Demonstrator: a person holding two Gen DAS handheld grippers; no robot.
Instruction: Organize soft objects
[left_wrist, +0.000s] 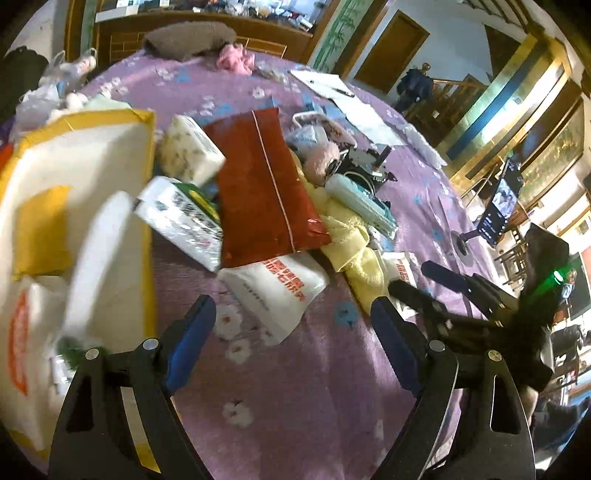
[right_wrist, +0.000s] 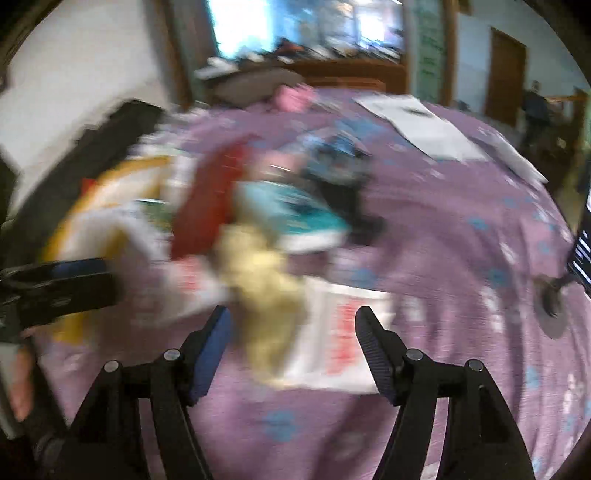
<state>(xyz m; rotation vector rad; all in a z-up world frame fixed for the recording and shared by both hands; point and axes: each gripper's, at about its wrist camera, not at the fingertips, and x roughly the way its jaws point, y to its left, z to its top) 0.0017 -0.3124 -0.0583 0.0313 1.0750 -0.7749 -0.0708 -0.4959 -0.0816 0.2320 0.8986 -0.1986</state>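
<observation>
A pile of soft things lies on a purple flowered cloth (left_wrist: 314, 387): a red pillow (left_wrist: 262, 192), a yellow cloth (left_wrist: 354, 243), tissue packs (left_wrist: 273, 288) (left_wrist: 184, 221), a pink plush (left_wrist: 321, 158). A yellow-edged white bag (left_wrist: 85, 206) stands at the left with packs inside. My left gripper (left_wrist: 293, 332) is open and empty just before the white tissue pack. My right gripper (right_wrist: 293, 343) is open and empty above the yellow cloth (right_wrist: 266, 291) and a white pack (right_wrist: 343, 339); it also shows in the left wrist view (left_wrist: 421, 280). The right wrist view is blurred.
A teal case (left_wrist: 362, 203) and a black device (left_wrist: 365, 166) lie behind the pile. White papers (left_wrist: 343, 99) lie far right, a grey cushion (left_wrist: 188, 37) and pink fabric (left_wrist: 234, 59) at the far edge. A phone on a stand (left_wrist: 495, 214) is at the right.
</observation>
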